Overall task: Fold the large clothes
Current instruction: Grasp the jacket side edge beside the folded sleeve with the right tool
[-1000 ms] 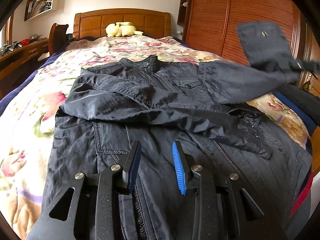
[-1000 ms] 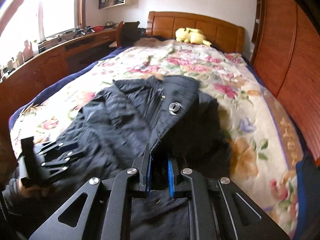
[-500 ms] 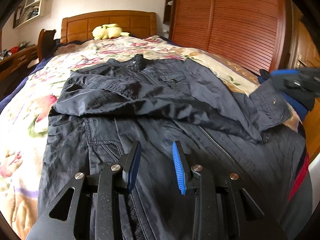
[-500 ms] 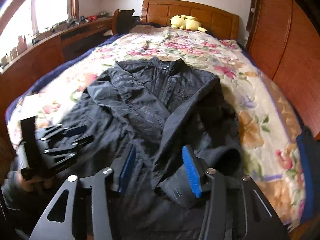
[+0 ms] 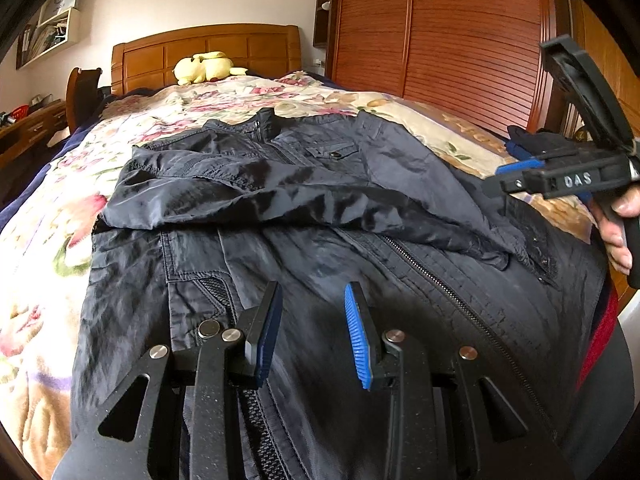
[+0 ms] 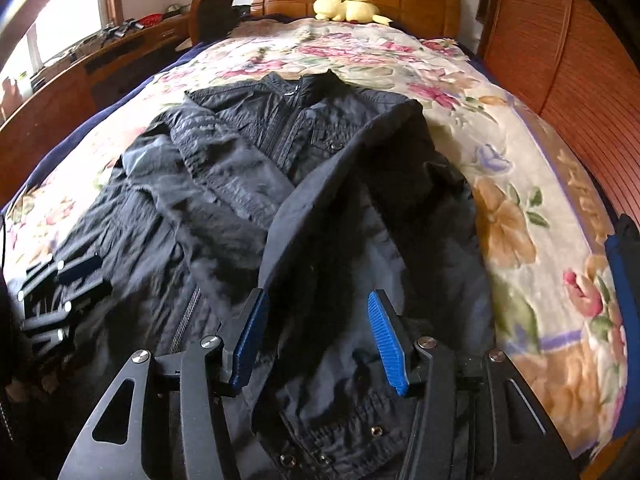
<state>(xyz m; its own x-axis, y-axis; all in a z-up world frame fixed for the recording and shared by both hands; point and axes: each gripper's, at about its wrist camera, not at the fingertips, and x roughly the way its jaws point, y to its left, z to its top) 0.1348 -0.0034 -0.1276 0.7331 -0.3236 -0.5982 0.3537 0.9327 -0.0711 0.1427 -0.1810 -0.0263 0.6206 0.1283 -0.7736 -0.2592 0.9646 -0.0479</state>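
Note:
A dark navy jacket lies front up on the bed, collar toward the headboard. Both sleeves are folded across its front. It also shows in the right wrist view, where the snap cuff of one sleeve lies under my right gripper. My left gripper is open and empty above the jacket's lower front by the zipper. My right gripper is open and empty just above the folded sleeve; it also shows in the left wrist view, held by a hand at the right.
The bed has a floral blanket and a wooden headboard with a yellow plush toy. A wooden wardrobe stands at the right. A desk runs along the left. A dark and blue folded pile sits at the bed's right edge.
My right gripper carried the sleeve across the jacket's front, opened and let it go. The sleeve now lies on the jacket. My left gripper stayed open and turned slightly.

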